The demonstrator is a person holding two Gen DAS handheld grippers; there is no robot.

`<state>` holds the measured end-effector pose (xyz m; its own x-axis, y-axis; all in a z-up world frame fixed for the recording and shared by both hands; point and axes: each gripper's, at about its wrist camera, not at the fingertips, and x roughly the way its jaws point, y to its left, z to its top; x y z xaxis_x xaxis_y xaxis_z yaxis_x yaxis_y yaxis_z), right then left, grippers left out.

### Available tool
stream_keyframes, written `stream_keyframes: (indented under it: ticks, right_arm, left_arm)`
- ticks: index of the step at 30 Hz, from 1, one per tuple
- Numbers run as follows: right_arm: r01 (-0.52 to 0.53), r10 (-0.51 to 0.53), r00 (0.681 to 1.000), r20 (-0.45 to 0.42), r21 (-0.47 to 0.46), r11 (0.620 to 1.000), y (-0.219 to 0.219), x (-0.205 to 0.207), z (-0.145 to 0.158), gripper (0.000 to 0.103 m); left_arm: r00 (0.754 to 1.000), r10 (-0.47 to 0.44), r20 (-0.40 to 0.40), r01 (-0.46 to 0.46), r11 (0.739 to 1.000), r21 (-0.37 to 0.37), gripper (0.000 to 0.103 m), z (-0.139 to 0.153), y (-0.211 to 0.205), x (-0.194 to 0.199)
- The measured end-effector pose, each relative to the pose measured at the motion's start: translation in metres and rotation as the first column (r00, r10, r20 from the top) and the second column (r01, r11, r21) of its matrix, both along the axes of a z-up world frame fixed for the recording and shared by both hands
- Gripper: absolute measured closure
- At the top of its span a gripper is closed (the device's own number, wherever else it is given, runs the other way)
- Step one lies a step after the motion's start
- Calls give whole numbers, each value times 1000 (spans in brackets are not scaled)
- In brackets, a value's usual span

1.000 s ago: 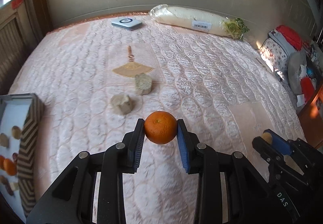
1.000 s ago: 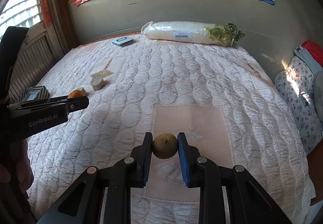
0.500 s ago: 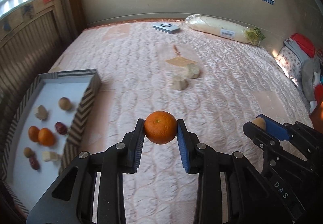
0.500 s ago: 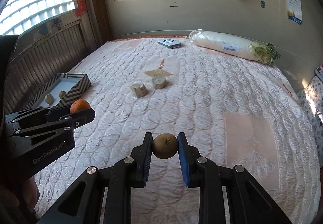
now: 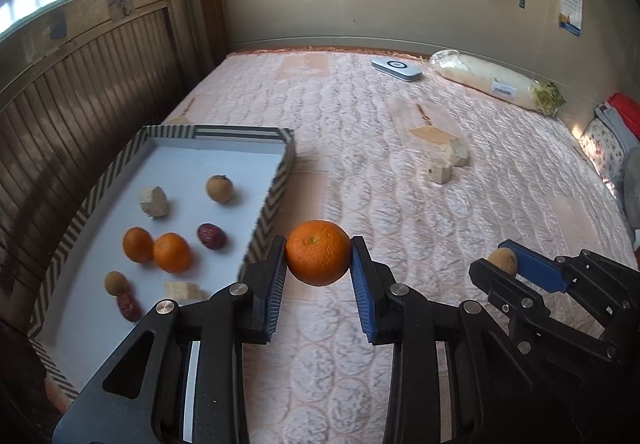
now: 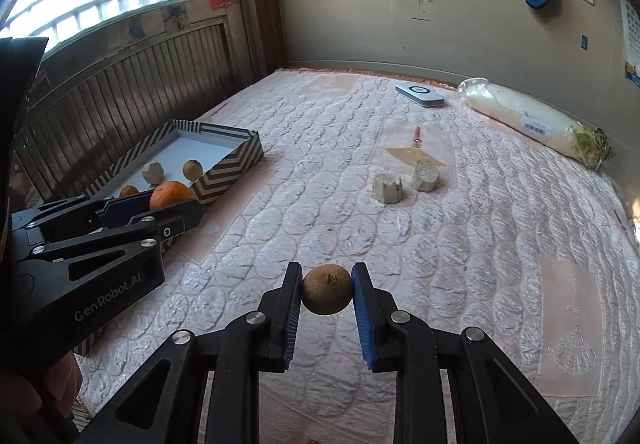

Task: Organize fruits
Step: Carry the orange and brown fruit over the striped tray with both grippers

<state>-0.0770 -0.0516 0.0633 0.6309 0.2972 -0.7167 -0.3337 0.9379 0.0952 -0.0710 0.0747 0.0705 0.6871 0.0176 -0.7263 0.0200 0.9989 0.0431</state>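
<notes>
Two fruits in the air above a pink quilted bed (image 5: 400, 148), and both could yet be lost. My left tool (image 5: 319, 258) pinches an orange (image 5: 318, 253) only at its two sides, so a jolt or a tilt as I cross the striped rim of the tray (image 5: 268, 210) could roll the round skin out from between the pads; I judge it would land on the quilt and run toward the bed's edge. If I let go from too high, it may strike the two oranges (image 5: 158, 250) and the red dates lying in the tray, or bounce over the low wall. My right tool (image 6: 327, 294) carries a small brown fruit (image 6: 327, 295), which looks like a longan, its thin shell easy to crack under a hard squeeze. The two tools travel close beside each other, and a clash of their frames could shake either fruit free.

The left tool stands narrow, its blue pads pressed against the orange, just beside the tray's near corner. The right tool is closed as far as it goes on the brown fruit, over open bed. Two pale chunks (image 5: 446, 164) remain on the quilt, well apart from the tray.
</notes>
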Motion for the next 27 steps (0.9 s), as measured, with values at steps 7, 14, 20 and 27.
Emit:
stream_keyframes:
  ticks: [7, 14, 20, 27]
  right_arm:
    - [-62, 62, 998, 5, -2, 998, 27, 1, 1, 79]
    - [-111, 111, 994, 7, -15, 994, 48, 4, 1, 79]
    - [-136, 136, 991, 11, -20, 991, 63, 6, 3, 79]
    - [-176, 176, 984, 16, -31, 984, 84, 7, 6, 79]
  left_arm:
    - [999, 52, 7, -52, 999, 5, 72, 2, 24, -1]
    - [997, 83, 5, -83, 997, 1, 72, 1, 39, 1]
    - [995, 101, 9, -101, 995, -5, 72, 2, 49, -1]
    - [991, 134, 12, -134, 991, -9, 72, 3, 66, -3]
